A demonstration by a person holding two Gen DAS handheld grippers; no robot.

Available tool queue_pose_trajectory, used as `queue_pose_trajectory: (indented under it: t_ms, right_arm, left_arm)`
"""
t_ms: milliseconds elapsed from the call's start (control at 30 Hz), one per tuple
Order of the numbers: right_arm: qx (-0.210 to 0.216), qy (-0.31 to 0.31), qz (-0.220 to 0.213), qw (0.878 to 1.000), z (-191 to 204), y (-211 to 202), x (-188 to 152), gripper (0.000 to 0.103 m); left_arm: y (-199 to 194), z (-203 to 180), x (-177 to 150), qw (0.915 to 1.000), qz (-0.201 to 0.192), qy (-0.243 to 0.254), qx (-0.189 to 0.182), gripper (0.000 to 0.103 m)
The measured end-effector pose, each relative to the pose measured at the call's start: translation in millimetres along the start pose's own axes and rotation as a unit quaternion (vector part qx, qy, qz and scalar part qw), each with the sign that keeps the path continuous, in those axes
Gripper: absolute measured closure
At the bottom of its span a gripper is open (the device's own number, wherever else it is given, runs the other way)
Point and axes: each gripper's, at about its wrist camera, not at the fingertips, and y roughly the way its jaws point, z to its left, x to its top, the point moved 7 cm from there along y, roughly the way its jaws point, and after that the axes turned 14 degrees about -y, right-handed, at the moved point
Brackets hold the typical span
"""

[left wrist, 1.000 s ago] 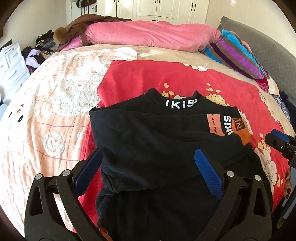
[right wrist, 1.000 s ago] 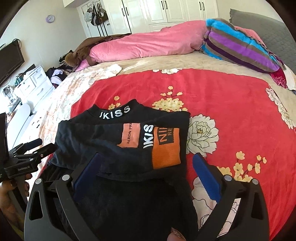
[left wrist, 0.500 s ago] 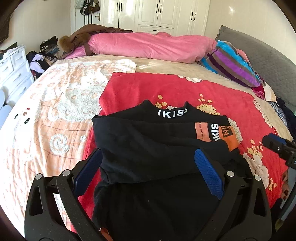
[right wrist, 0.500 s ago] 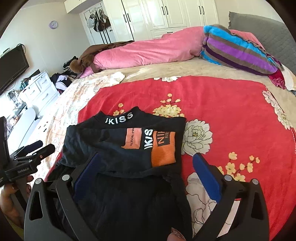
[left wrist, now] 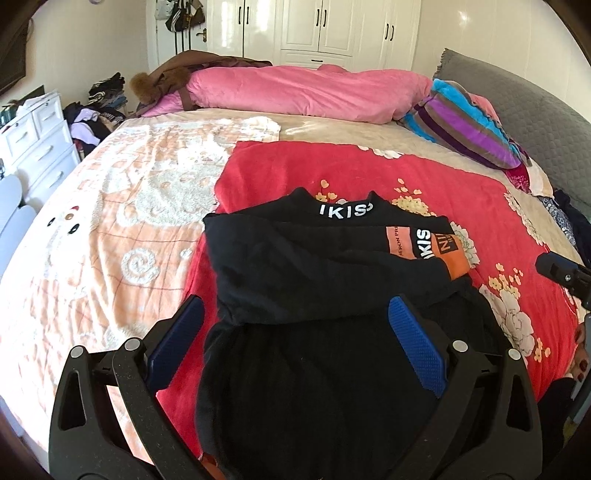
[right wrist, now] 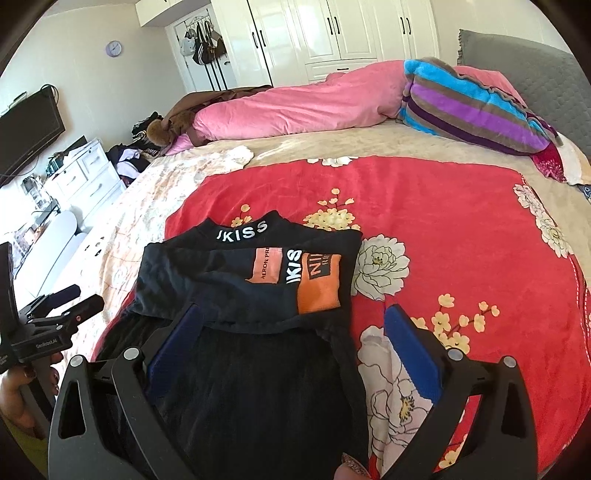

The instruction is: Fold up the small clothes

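The black top (left wrist: 317, 266) lay on the red flowered blanket (left wrist: 388, 173), near the front edge of the bed (left wrist: 332, 129). Its collar, printed with white letters, pointed toward the far side of the bed. One sleeve (right wrist: 258, 277) with orange and pink patches lay folded across the chest, its cuff ending at the top's right edge. The lower body of the top hung toward the front edge of the bed, beneath both grippers.

The left gripper (left wrist: 295, 332) was held above the lower part of the top with its jaws spread wide. Nothing lay between its blue pads (left wrist: 415, 350), and neither pad pressed on the cloth.

The right gripper (right wrist: 293, 347) was likewise spread wide and held nothing. Its left pad stood over the black cloth and its right pad (right wrist: 410, 350) over the blanket, just beside the top's right edge.

A peach blanket (left wrist: 110, 229) covered the left part of the bed, touching the red one. A pink quilt (left wrist: 306, 92) and a striped blanket (left wrist: 465, 122) lay along the far side. White wardrobes (right wrist: 351, 33) stood behind the bed, and a white dresser (left wrist: 33, 136) stood at the left.
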Motion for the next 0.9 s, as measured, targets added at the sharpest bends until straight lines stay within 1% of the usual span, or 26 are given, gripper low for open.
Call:
queue_pose_trajectory:
  t_ms: [267, 467, 700, 900]
  right_arm:
    - [-0.007, -0.002, 0.003, 1.0, -5.5, -22.3, -13.3, 0.004]
    - [-0.012, -0.004, 0.009, 1.0, -8.4, -38.6, -29.4, 0.004]
    - [-0.007, -0.008, 0.015, 1.0, -5.3, -52.7, -44.9, 0.004]
    - [-0.002, -0.008, 0.025, 1.0, -2.7, -60.9, -61.0, 0.004]
  left_arm:
    - [-21.6, 24.2, -13.7, 0.9997, 0.002, -0.002, 0.024, 0.009]
    - [-41.4, 56.8, -26.4, 0.9986, 0.007, -0.025, 0.047, 0.009]
    - [-63.6, 86.4, -42.8, 0.9968, 0.014, -0.052, 0.059, 0.009]
    - [-71.9, 93.2, -66.5, 0.9961, 0.035, -0.047, 0.066, 0.009]
